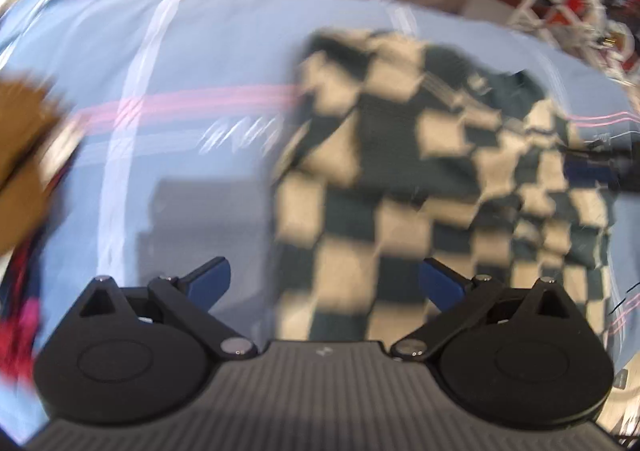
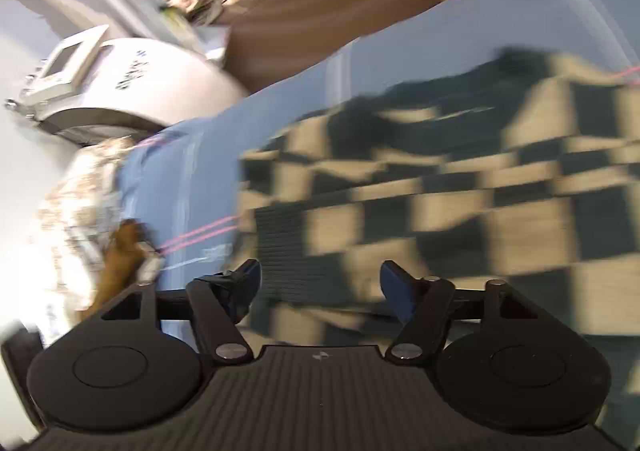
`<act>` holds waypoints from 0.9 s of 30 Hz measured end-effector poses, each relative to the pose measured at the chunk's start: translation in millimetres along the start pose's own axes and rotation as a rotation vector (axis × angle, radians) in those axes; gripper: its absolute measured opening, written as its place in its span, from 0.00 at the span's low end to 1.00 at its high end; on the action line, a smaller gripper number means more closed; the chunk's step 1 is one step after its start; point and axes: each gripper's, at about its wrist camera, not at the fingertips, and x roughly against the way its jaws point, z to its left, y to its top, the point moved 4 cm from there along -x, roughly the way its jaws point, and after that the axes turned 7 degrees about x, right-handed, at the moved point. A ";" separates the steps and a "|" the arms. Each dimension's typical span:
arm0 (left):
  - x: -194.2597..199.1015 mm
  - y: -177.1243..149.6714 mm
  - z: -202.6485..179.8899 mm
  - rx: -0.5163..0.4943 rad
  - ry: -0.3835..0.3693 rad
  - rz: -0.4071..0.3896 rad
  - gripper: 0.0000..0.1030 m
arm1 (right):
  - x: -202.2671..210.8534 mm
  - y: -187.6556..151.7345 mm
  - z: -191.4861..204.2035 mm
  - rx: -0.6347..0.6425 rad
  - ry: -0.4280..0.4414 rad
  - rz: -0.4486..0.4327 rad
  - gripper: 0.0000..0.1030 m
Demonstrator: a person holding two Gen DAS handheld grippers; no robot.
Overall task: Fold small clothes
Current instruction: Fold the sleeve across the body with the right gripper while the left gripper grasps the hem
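I am looking down on a dark green and cream checkered knit garment (image 1: 432,179) lying on a bed covered by a pale blue sheet with thin pink and white stripes (image 1: 192,51). The garment is sitting toward the right half of the sheet in the left wrist view, rumpled near its far right edge, with bare sheet stretching to the bed's left edge.

My left tool (image 1: 325,283) is hanging released above the garment's near left edge, jaws spread and nothing between them. My right tool (image 2: 320,285) is also spread wide and empty, hovering low over the same checkered cloth, close to its edge beside the striped sheet. I am judging that neither tool is touching fabric, though the blur is making that hard to settle.

Both views are smeared, so I am distrusting my aim. If I am closing now, I am risking a pinch that takes the blue sheet along with the knit, because the garment's border lies flat against it. A grab too far inside the edge would lift a double layer and leave a crooked fold. The bunched far right part could drag unevenly and twist the cloth.

A brown fuzzy object (image 1: 20,147) is sitting at the bed's left edge, and sweeping the cloth that way could snag it.
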 end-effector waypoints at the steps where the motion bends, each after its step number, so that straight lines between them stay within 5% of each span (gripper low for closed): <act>1: -7.7 13.6 -9.7 -0.042 -0.002 -0.025 0.99 | 13.9 -8.2 -13.3 0.023 -0.067 -0.020 1.00; 4: -39.3 53.1 -39.9 -0.140 -0.001 -0.062 1.00 | 53.9 -39.3 -54.2 0.016 -0.221 -0.047 1.00; 8: -84.3 81.7 -49.5 -0.118 -0.030 -0.062 0.94 | 90.8 -87.1 -95.1 -0.147 -0.312 -0.051 1.00; 9: -92.8 83.9 -48.9 -0.115 -0.009 -0.068 0.85 | 96.5 -98.4 -101.0 -0.195 -0.328 -0.056 1.00; 10: -102.3 84.4 -47.0 -0.115 0.004 -0.054 0.64 | 99.3 -107.9 -101.7 -0.237 -0.341 -0.061 1.00; 12: -106.3 83.7 -50.1 -0.126 -0.002 -0.062 0.37 | 110.2 -125.8 -109.9 -0.314 -0.362 -0.085 1.00; 15: -100.2 80.9 -56.5 -0.168 0.039 -0.096 0.15 | 110.5 -141.9 -110.5 -0.369 -0.387 -0.090 1.00; 18: -83.1 84.1 -52.3 -0.129 0.038 -0.109 0.05 | 100.9 -144.8 -100.4 -0.387 -0.369 -0.092 1.00; 27: -55.4 106.8 -27.3 -0.037 -0.007 -0.152 0.04 | 86.4 -114.0 -94.7 -0.248 -0.368 -0.103 1.00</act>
